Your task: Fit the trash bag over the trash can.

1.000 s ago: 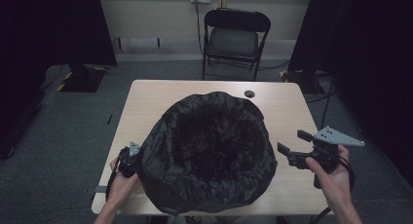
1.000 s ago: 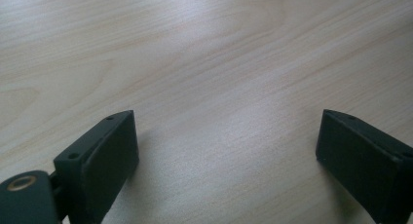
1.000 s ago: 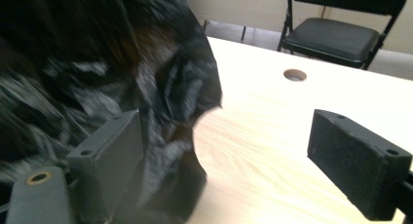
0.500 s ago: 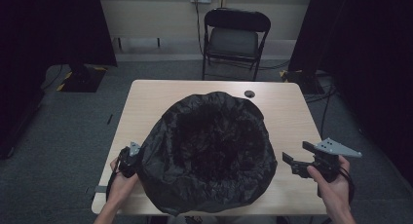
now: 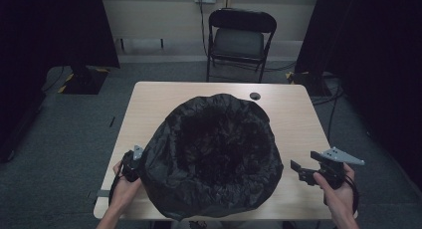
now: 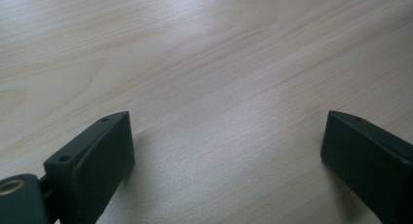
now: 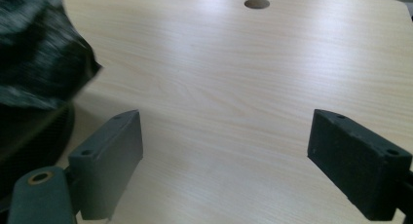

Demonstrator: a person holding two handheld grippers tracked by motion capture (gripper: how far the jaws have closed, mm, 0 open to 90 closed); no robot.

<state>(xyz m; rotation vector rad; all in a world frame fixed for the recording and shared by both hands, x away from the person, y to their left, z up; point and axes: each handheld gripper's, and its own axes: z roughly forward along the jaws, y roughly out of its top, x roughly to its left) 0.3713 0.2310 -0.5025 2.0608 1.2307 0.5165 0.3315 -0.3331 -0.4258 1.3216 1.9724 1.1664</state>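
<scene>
At the near edge of the surface (image 5: 149,107), the bag (image 5: 219,154) overhangs slightly. Your left claw (image 5: 133,162) and right claw (image 5: 301,172) gape, gripping nothing. Grab only thin film and it may tear, or drag the bag off.

Black bag (image 5: 219,154) covers the middle of the desk (image 5: 149,104) & spills past its near edge; whatever's under or inside it can't be seen, interior just reads as dark crumple. Left gripper (image 5: 133,162) sits tight against the bag's left side near the desk's near-left corner, jaws tucked out of sight from the high view. In the right gripper view the bag (image 7: 39,58) is blurred & cut off by the top-left corner, a dark rim below it too murky to identify. Both forearms cut off at the bottom edge of the high view.
</scene>
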